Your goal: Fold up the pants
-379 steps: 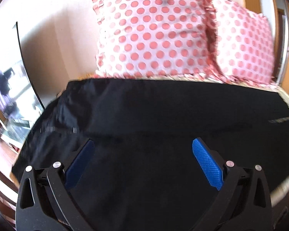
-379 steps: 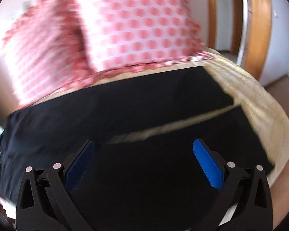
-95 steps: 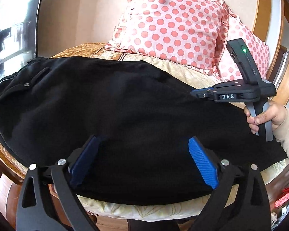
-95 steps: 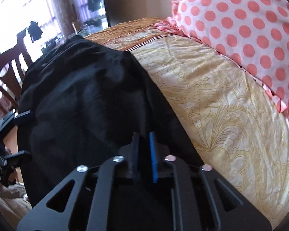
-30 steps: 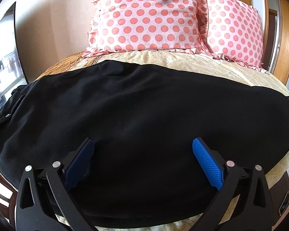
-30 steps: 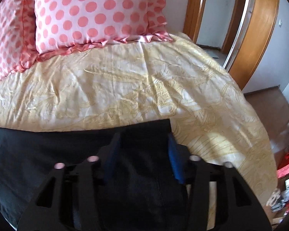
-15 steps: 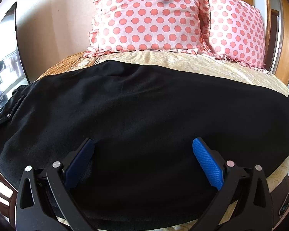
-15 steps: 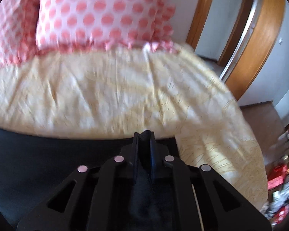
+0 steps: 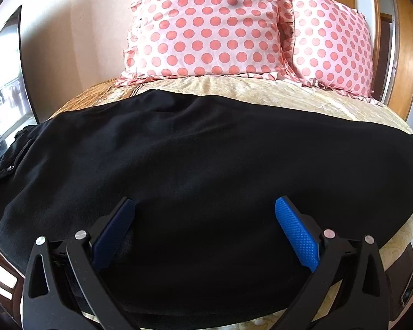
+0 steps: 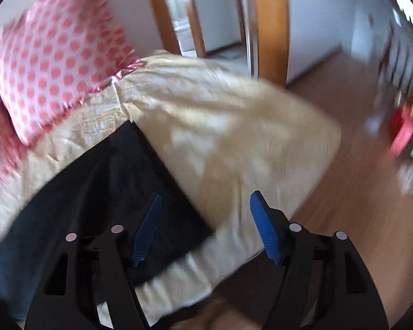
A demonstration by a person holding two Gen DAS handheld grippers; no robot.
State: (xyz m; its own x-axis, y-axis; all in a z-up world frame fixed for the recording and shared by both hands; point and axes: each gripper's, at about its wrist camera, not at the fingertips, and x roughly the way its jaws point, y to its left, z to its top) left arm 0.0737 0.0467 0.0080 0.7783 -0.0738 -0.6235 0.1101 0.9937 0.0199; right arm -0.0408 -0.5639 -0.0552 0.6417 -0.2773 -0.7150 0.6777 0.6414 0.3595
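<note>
Black pants (image 9: 206,165) lie flat across the bed, legs stacked, waistband with a button at the far left. My left gripper (image 9: 203,217) is open and empty, hovering over the near middle of the pants. In the right wrist view, the hem end of the pants (image 10: 118,192) lies on the cream bedspread (image 10: 234,137). My right gripper (image 10: 203,220) is open and empty just above the hem corner, apart from the cloth. This view is motion blurred.
Two pink polka-dot pillows (image 9: 206,27) stand against the wall at the head of the bed; one pillow shows in the right wrist view (image 10: 55,63). A wooden door frame (image 10: 269,27) and wood floor (image 10: 358,220) lie right of the bed.
My right gripper was shut on the pants hem half a second ago; it has opened, let go and swung to the right. The left gripper has barely moved.
</note>
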